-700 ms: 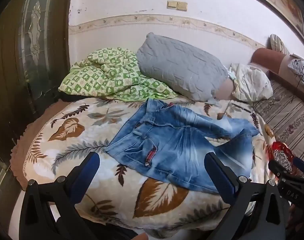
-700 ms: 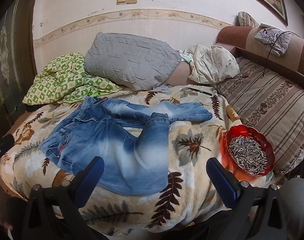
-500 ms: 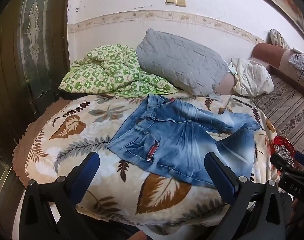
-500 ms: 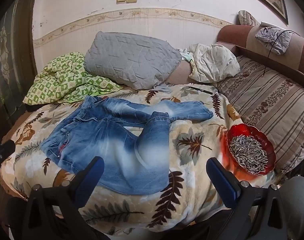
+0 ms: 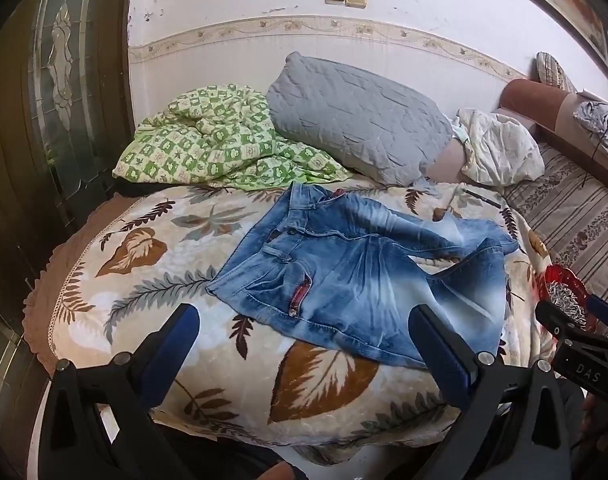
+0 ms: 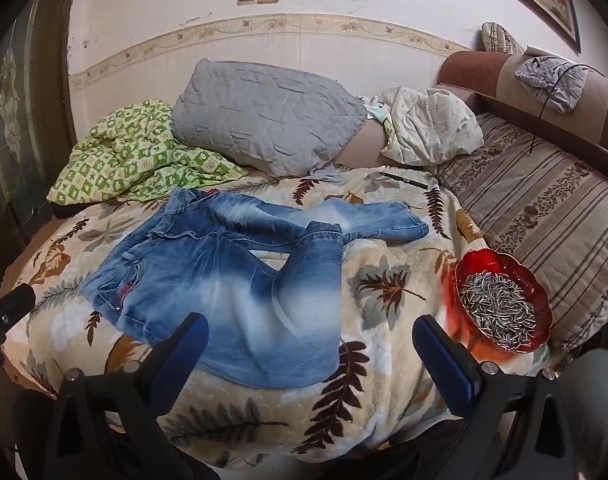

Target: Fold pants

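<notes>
Left wrist view: the left claw (image 5: 304,336) is being held wide apart at the bottom of the frame, nothing being gripped between its blue pads (image 5: 172,344). The pants (image 5: 356,280), faded blue jeans, are being displayed at the centre of the frame, spread unfolded on the bed (image 5: 144,264) with its leaf-print blanket, waistband toward the left and legs crossing toward the right. In the right wrist view the right claw (image 6: 308,340) is likewise being held wide and empty at the lower edge, above the near edge of the pants (image 6: 232,276). A red bowl (image 6: 542,300) of seeds is being seen at the right, apart from the pants. A grey pillow (image 6: 264,116) is being shown behind them.
</notes>
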`<state>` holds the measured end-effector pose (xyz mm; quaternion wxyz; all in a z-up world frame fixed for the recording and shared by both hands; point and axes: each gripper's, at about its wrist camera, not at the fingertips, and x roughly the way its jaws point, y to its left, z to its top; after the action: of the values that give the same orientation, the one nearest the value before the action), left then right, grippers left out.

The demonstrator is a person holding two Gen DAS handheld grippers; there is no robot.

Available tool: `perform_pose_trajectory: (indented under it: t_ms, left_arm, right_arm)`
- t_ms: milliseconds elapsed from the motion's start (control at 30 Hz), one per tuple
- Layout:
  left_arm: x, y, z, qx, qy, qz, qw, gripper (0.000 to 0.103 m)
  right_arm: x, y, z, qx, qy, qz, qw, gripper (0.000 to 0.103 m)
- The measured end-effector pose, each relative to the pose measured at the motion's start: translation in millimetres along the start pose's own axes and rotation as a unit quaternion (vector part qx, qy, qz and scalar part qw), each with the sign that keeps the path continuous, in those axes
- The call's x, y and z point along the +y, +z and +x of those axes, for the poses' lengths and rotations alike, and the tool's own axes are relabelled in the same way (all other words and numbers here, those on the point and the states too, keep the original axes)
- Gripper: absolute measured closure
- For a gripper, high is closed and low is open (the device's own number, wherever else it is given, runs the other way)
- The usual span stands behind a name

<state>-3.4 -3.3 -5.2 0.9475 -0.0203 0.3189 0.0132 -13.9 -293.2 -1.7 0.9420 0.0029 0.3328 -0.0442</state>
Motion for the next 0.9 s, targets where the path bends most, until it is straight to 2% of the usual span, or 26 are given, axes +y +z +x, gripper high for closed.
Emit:
perform_pose_trajectory:
  t_ms: [900]
  left_arm:
    - [-1.7,3.3,-6.6,-0.003,-0.002,0.005,1.0000,0.000]
  right_arm:
    - [-1.4,-0.5,-2.7,-0.003,-0.004,0.002,1.000,0.000]
